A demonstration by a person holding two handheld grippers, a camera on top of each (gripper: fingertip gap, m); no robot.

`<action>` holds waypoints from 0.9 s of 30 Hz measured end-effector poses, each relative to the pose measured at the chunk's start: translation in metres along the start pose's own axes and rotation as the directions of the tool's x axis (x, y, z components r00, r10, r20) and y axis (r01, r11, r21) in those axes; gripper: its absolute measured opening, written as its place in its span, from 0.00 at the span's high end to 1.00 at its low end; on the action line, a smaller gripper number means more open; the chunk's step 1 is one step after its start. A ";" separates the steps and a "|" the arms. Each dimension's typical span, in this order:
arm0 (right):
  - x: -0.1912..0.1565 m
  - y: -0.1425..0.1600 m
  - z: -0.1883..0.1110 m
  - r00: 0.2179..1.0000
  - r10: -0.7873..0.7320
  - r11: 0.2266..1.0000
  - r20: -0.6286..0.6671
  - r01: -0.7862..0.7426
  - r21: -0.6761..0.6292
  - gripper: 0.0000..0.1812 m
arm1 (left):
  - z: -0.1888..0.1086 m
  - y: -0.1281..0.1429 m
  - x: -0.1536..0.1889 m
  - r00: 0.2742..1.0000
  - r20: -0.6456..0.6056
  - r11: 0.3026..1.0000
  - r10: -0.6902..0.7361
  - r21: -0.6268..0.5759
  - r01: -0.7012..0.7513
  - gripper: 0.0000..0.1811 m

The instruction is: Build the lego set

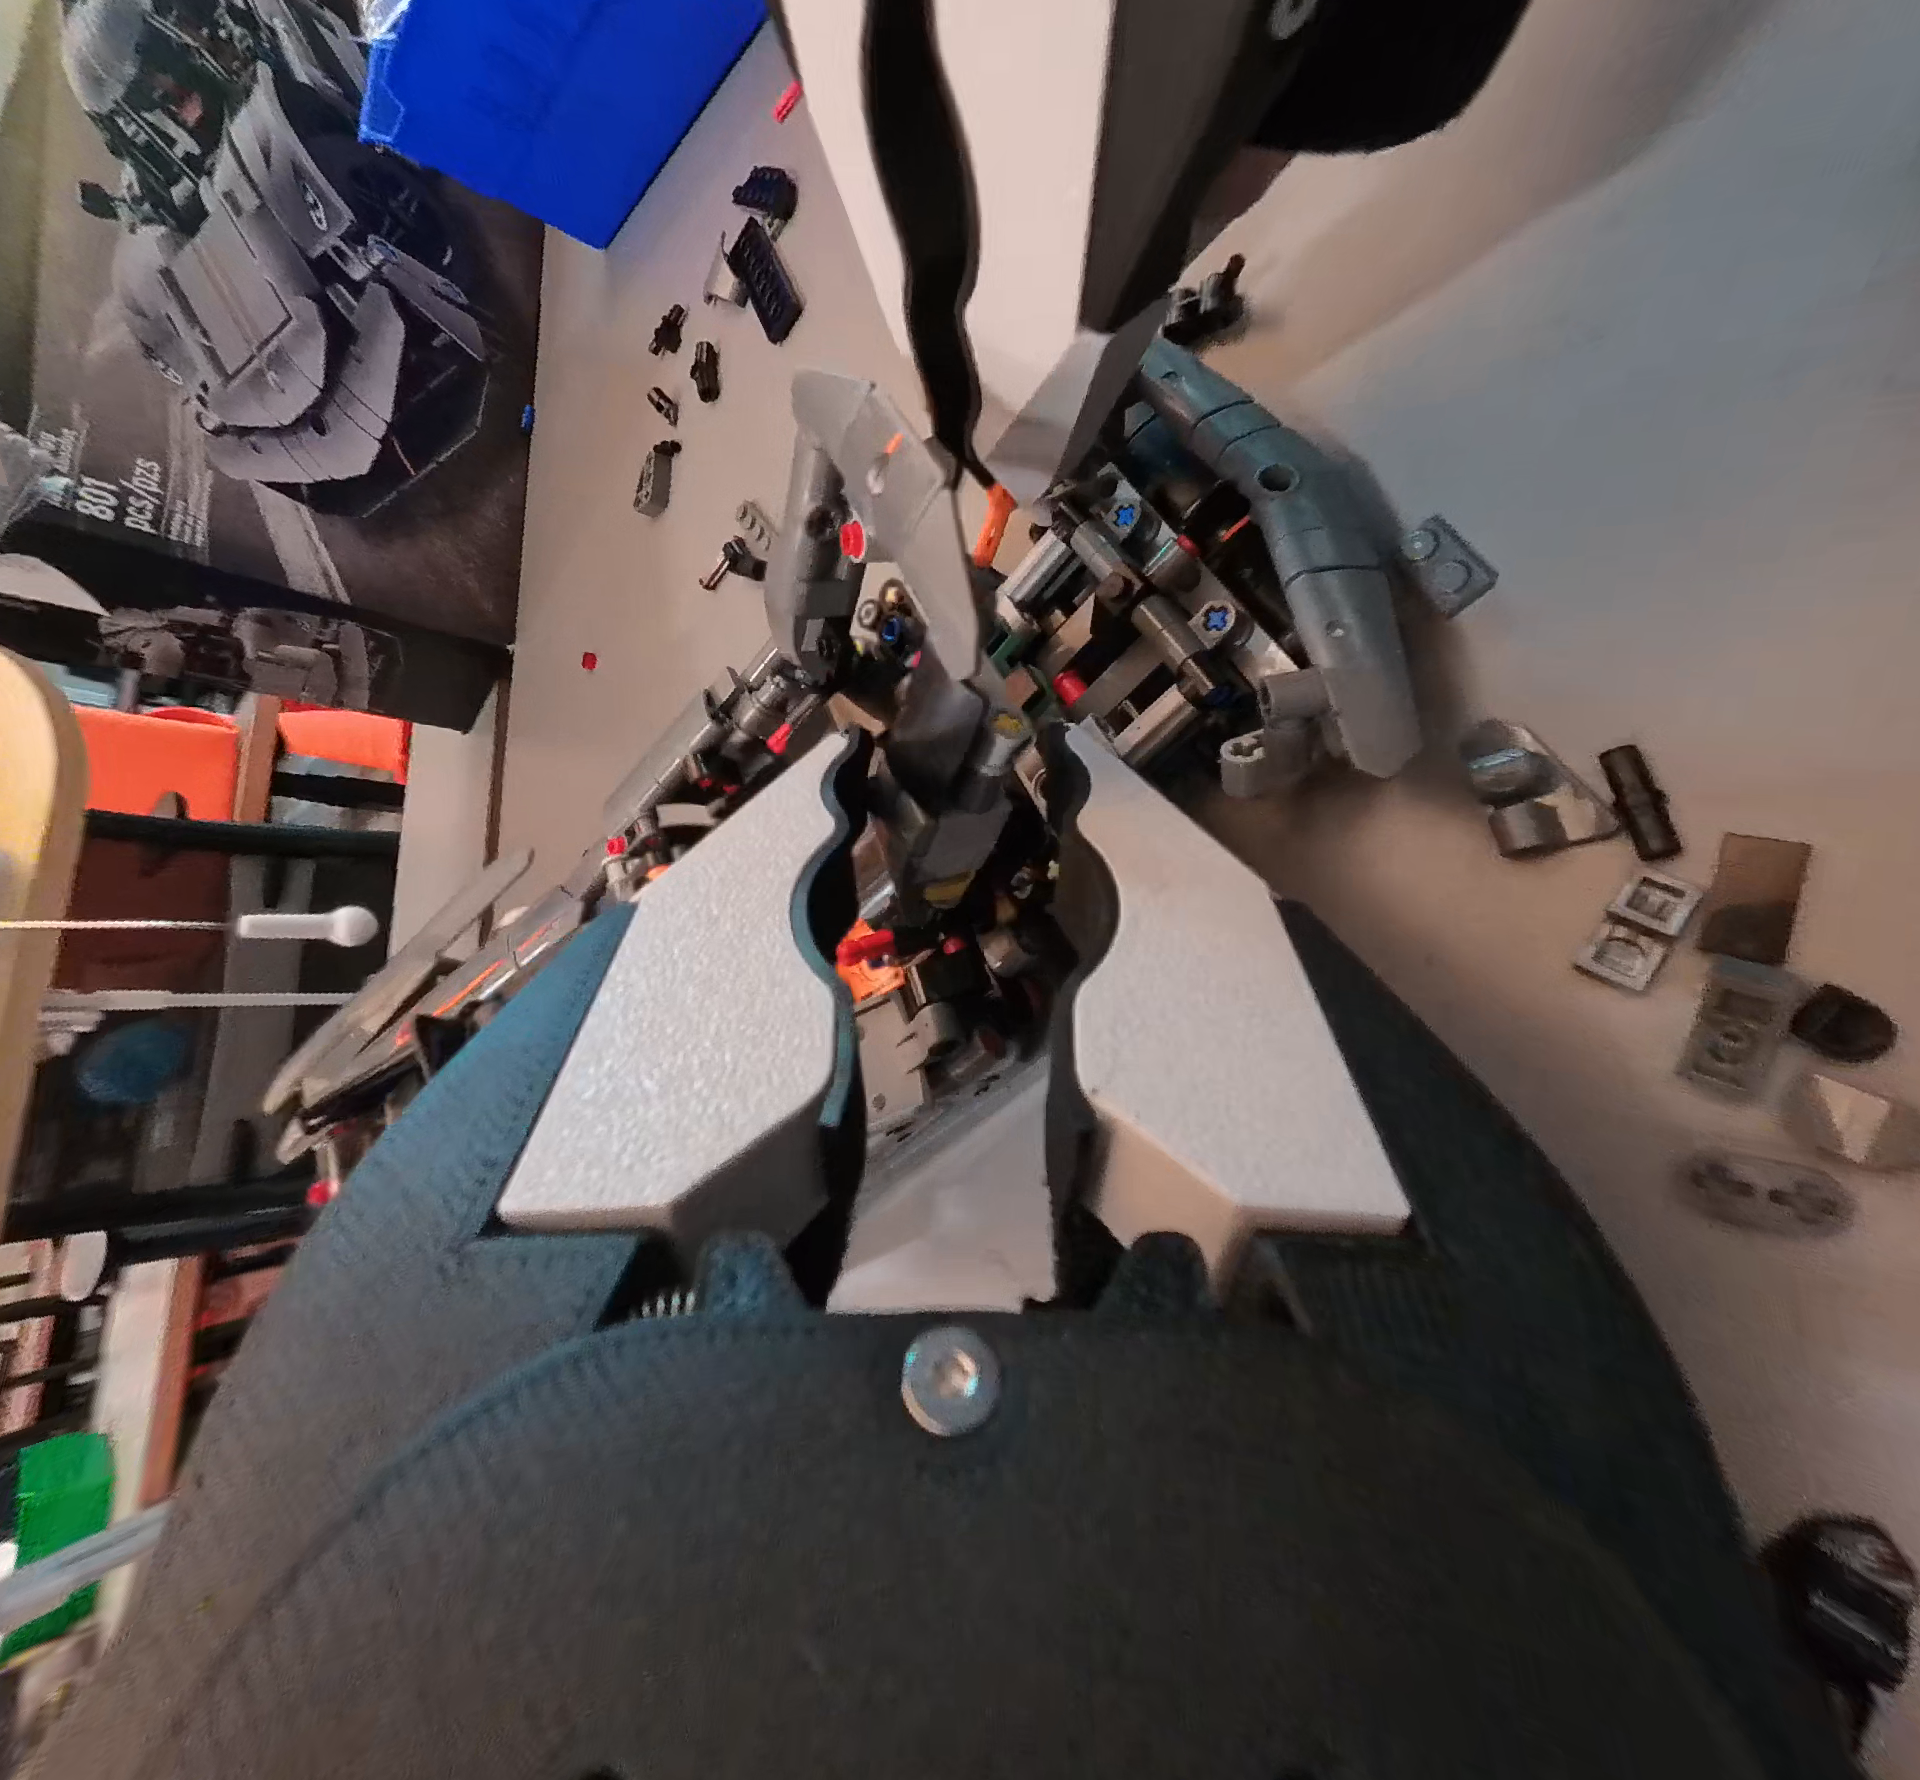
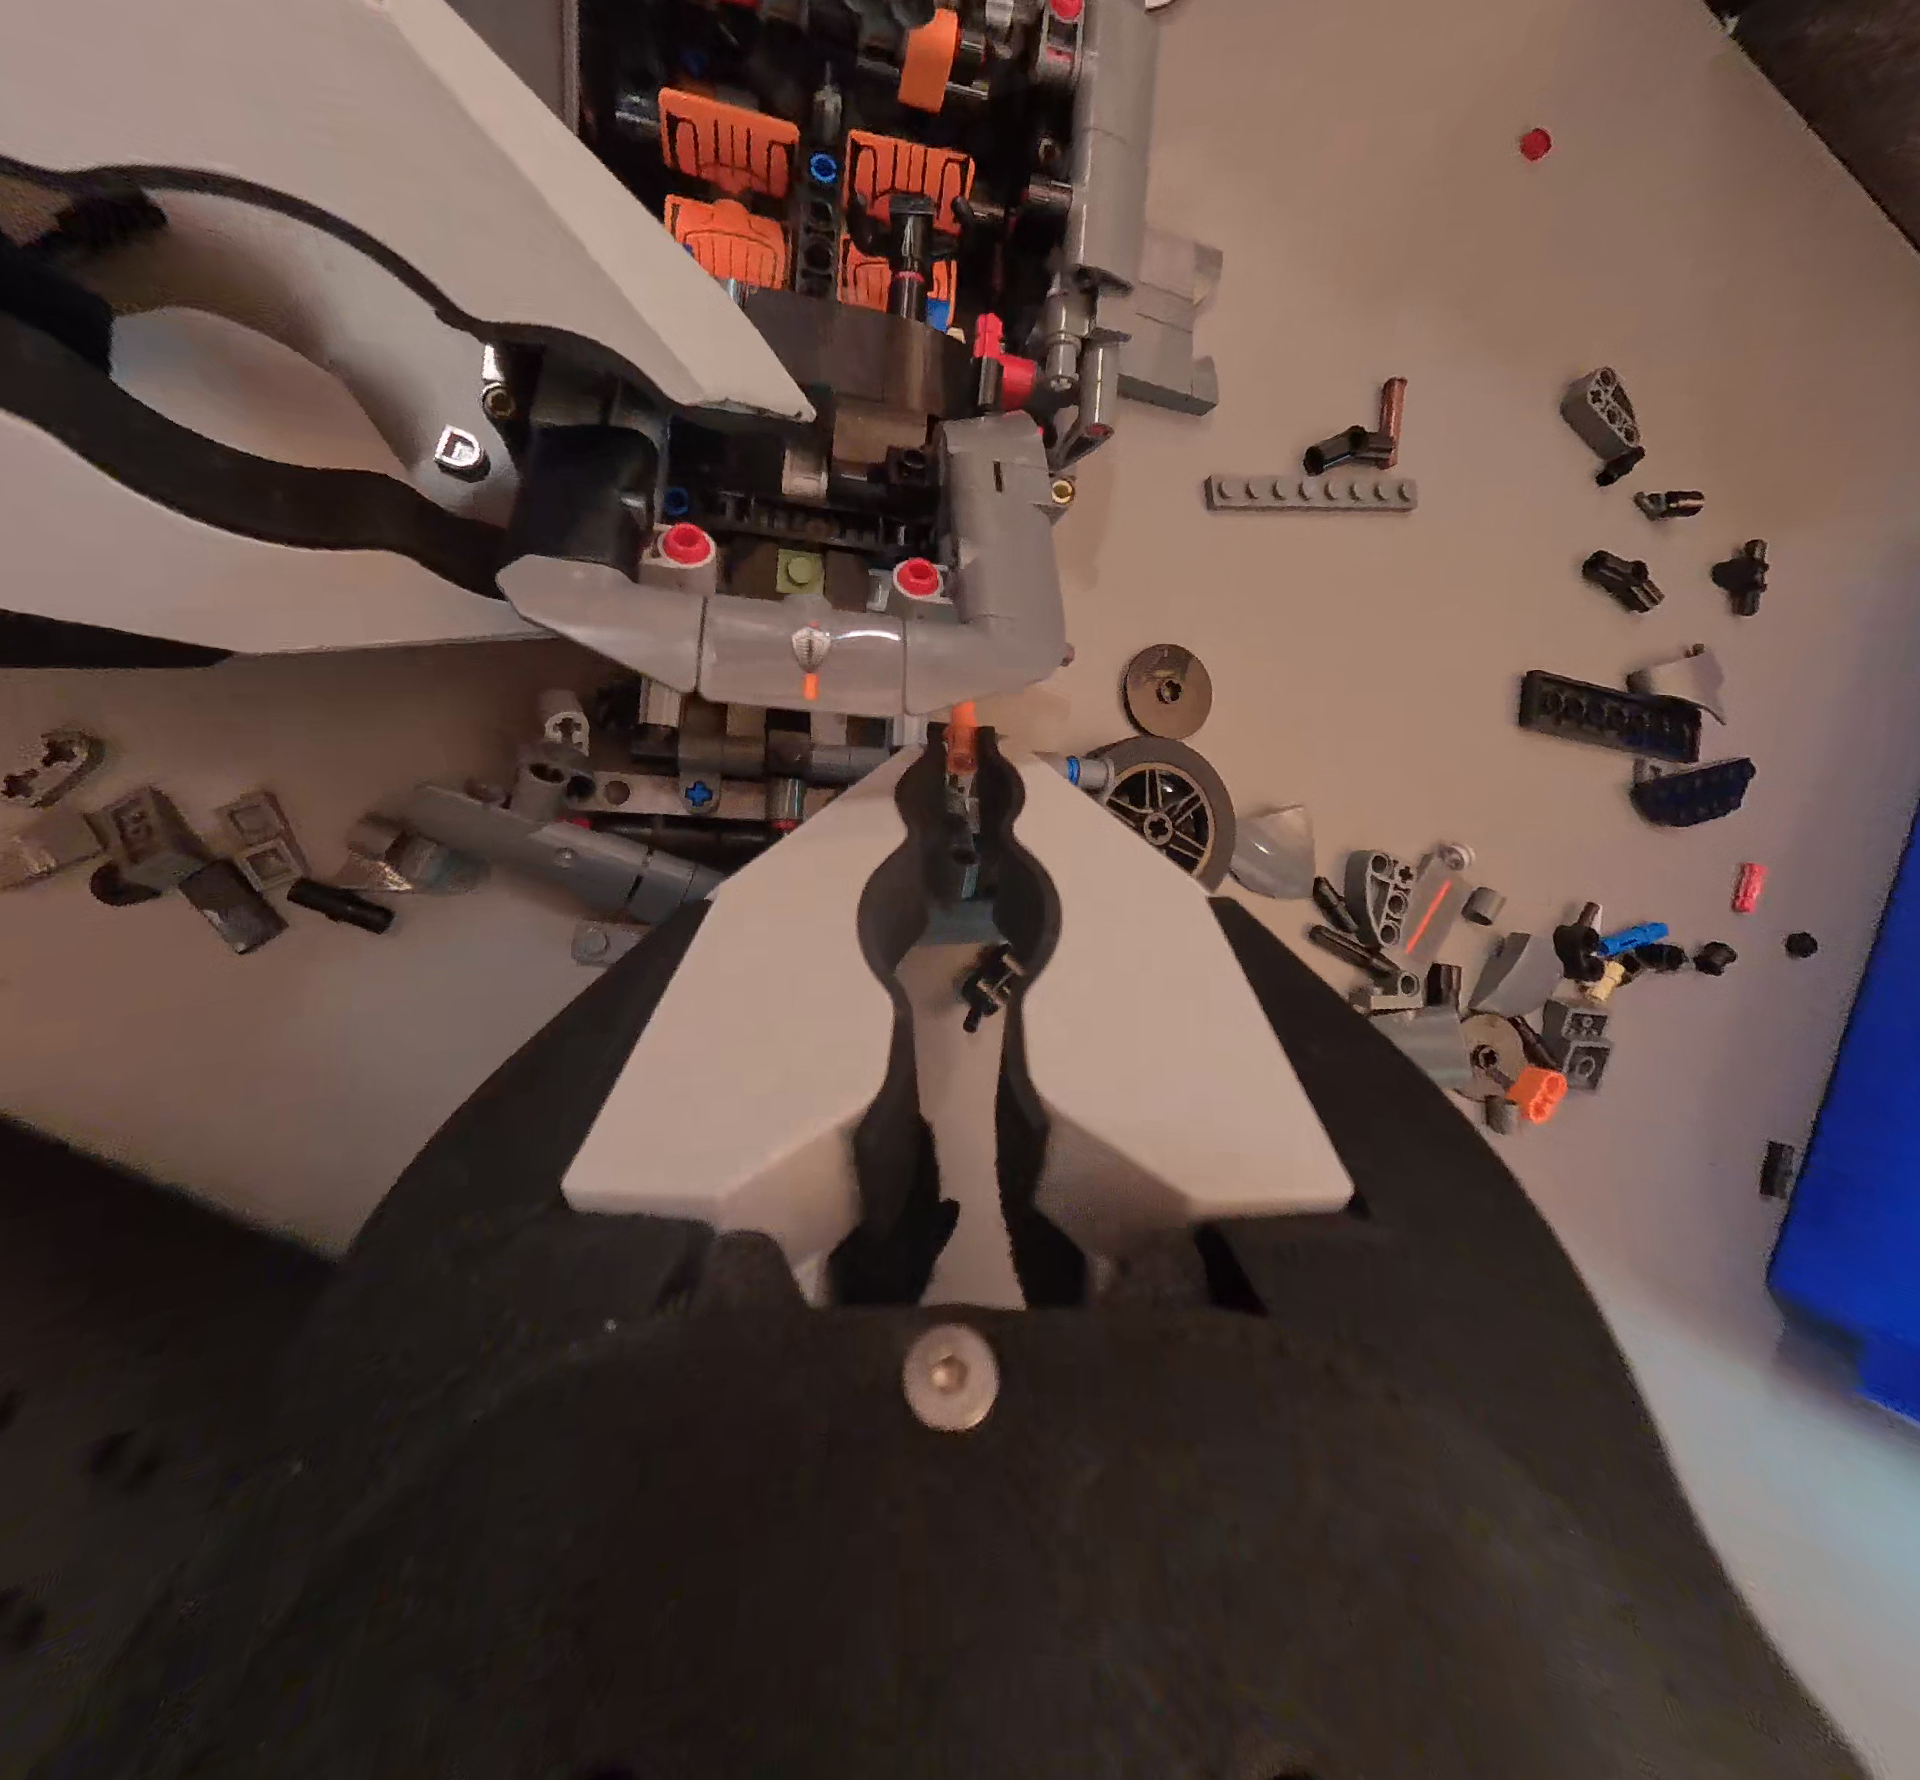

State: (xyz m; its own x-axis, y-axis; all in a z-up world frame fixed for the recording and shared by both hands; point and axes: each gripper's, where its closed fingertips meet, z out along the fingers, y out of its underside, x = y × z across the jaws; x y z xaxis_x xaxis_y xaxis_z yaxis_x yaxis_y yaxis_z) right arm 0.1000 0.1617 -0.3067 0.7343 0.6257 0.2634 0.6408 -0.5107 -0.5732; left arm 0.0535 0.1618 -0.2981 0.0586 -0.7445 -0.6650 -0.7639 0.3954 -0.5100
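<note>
The grey lego car model (image 2: 800, 650), with orange seats and dark inner parts, lies on the white table (image 2: 1351, 276). In the left wrist view the car (image 1: 1174, 587) fills the middle. My left gripper (image 1: 956, 743) is shut on the car's front body. It shows in the right wrist view (image 2: 623, 494) from the left, clamped on the dark block behind the bumper. My right gripper (image 2: 961, 743) is shut on a small orange piece (image 2: 963, 728) at its tips, just in front of the grey bumper. In the left wrist view it (image 1: 977, 473) comes from above with the orange piece (image 1: 995, 520).
A blue bin (image 2: 1860, 1159) stands at the right edge, and the set's box (image 1: 260, 276) lies beside it. Loose pieces lie to the right (image 2: 1507, 982), with a wheel (image 2: 1169, 811), a long grey plate (image 2: 1309, 492) and grey pieces at the left (image 2: 208, 857). It is some 12 cm from my right tips to the long grey plate (image 2: 1309, 492).
</note>
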 end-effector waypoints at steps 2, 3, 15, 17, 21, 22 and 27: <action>-0.001 -0.004 -0.002 1.000 0.018 0.999 0.008 -0.018 0.043 0.99 | 0.001 0.001 0.000 0.999 -0.014 0.999 -0.036 0.003 0.036 0.83; 0.000 -0.006 -0.003 0.999 0.031 0.998 0.014 -0.032 0.062 0.99 | 0.001 0.001 0.000 0.999 -0.017 0.999 -0.046 0.008 0.046 0.83; 0.003 -0.008 0.000 0.991 0.114 0.973 0.075 -0.127 0.192 0.99 | 0.005 0.003 -0.003 0.996 -0.026 0.996 -0.083 0.012 0.084 0.84; 0.003 -0.009 -0.001 0.986 0.134 0.965 0.098 -0.153 0.212 0.98 | 0.005 0.003 -0.003 0.996 -0.025 0.997 -0.081 0.015 0.082 0.84; 0.003 -0.010 0.000 0.981 0.153 0.957 0.118 -0.177 0.229 0.99 | 0.005 0.003 -0.003 0.996 -0.022 0.997 -0.081 0.017 0.082 0.84; 0.003 -0.010 0.000 0.980 0.158 0.955 0.122 -0.183 0.234 0.98 | 0.005 0.003 -0.004 0.996 -0.021 0.996 -0.082 0.018 0.082 0.84; 0.004 -0.008 0.002 0.969 0.197 0.944 0.146 -0.228 0.239 0.98 | 0.005 0.003 -0.004 0.996 -0.026 0.996 -0.086 0.022 0.087 0.84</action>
State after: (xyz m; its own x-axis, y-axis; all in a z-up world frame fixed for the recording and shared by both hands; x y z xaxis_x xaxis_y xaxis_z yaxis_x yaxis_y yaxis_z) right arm 0.0971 0.1695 -0.3026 0.8055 0.5919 0.0290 0.3840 -0.4841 -0.7863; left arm 0.0541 0.1687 -0.3000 0.1075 -0.7894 -0.6043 -0.7419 0.3409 -0.5773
